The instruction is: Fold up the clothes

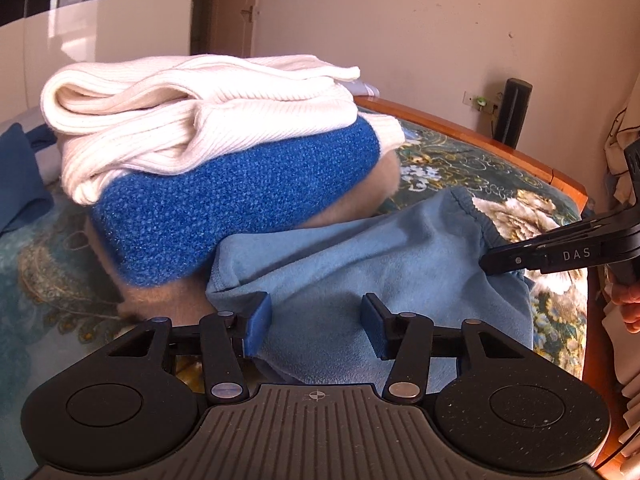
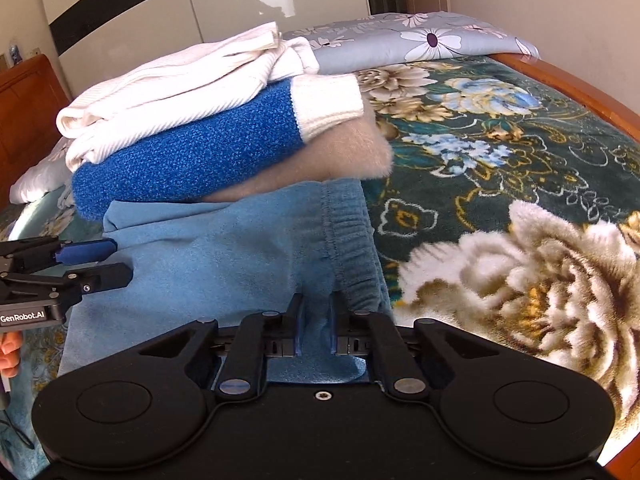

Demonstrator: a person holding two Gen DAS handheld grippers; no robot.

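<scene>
So, nearest to the cameras: the right gripper (image 2: 316, 322) has its two fingers pinched on a raised fold of the light blue fleece garment (image 2: 224, 256), right next to the gathered elastic waistband (image 2: 352, 240). The left gripper (image 1: 316, 320) sits with its blue-padded fingers (image 1: 260, 320) spread wide apart, nothing between them, hovering low over the same garment's other side.

The garment lies flat-ish on the dark green floral plush blanket (image 2: 500, 168) covering the bed. Its waistband edge runs away from the right gripper toward the far stack, so the long axis of that edge points forward, and the cloth spreads sideways from the right gripper toward the left one. My read is that whichever fold comes next hinges on that: the right side is the one with the grip, the left is over cloth but not holding.

Further back, touching the garment's far edge, a stack: fuzzy beige knit (image 2: 340, 160) at the bottom, royal blue knit with a white cuff (image 2: 192, 160), white ribbed sweater (image 2: 180, 80) on top.
</scene>
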